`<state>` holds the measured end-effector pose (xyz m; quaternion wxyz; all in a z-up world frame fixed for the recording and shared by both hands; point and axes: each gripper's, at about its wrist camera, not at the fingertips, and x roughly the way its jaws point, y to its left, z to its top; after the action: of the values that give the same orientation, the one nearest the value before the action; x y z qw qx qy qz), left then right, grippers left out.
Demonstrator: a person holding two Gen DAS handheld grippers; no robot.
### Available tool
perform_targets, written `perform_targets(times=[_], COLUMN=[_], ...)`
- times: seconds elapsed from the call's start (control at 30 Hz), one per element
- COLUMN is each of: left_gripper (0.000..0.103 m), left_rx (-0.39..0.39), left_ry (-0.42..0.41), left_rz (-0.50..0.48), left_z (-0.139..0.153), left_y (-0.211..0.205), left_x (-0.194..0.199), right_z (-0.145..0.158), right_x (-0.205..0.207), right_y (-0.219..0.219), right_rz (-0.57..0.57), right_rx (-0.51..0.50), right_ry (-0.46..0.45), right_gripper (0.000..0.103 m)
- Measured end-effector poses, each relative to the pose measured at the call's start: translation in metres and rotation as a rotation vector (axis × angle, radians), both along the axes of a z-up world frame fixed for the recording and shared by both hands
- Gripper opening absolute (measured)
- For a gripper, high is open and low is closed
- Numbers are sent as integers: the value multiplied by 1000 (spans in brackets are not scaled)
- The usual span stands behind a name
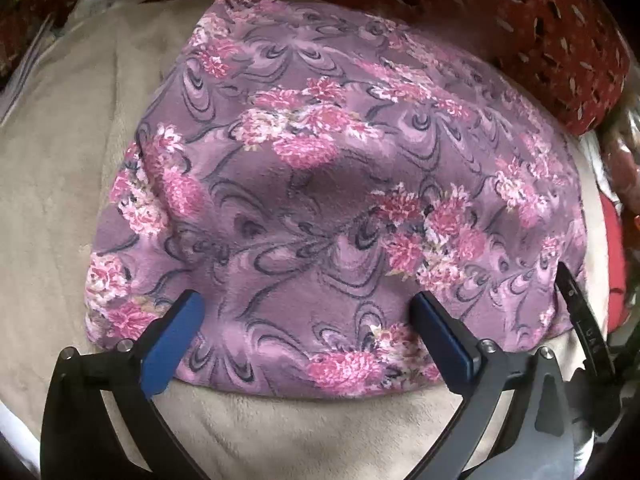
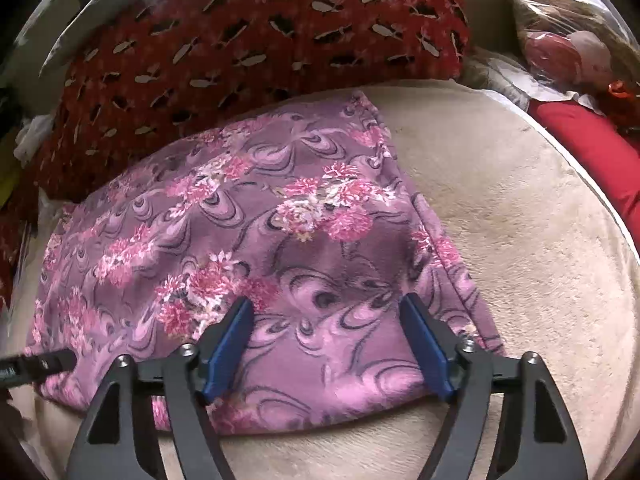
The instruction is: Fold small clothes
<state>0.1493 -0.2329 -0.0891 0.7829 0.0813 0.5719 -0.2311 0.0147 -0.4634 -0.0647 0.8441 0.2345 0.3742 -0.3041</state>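
A purple floral garment (image 1: 320, 184) is spread flat on a beige plush blanket (image 1: 60, 208), folded into a rough rectangle whose far edge lies against a red patterned cushion (image 2: 248, 40). In the left wrist view, the left gripper (image 1: 306, 334) is held over the near edge of the garment with its jaws spread wide; the 2 blue pads (image 1: 172, 344) stand apart above the cloth and nothing is pinched between them. In the right wrist view, the right gripper (image 2: 326, 344) is placed over the near right corner of the garment, its jaws likewise released, with cloth seen between the pads but not clamped. A tip of the right gripper is seen at the right edge of the left wrist view. A red cloth (image 2: 592, 148) lies beyond the blanket's right edge.
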Motion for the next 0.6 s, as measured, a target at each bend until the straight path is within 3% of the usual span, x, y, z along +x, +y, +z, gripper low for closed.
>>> perform_targets(times=[0.13, 0.3, 0.6], left_gripper=[103, 103, 103], left_rx=[-3, 5, 8], left_ry=[-1, -10, -18], left_rz=[20, 49, 67], left_z=[-4, -4, -2], left_y=[-4, -3, -3], left_x=[-3, -2, -3], right_z=[-2, -3, -2], right_x=[10, 12, 16], right_y=[5, 2, 2], right_rz=[34, 70, 78], right_rx=[-31, 0, 7], right_ry=[23, -1, 28], right_gripper=[96, 103, 103])
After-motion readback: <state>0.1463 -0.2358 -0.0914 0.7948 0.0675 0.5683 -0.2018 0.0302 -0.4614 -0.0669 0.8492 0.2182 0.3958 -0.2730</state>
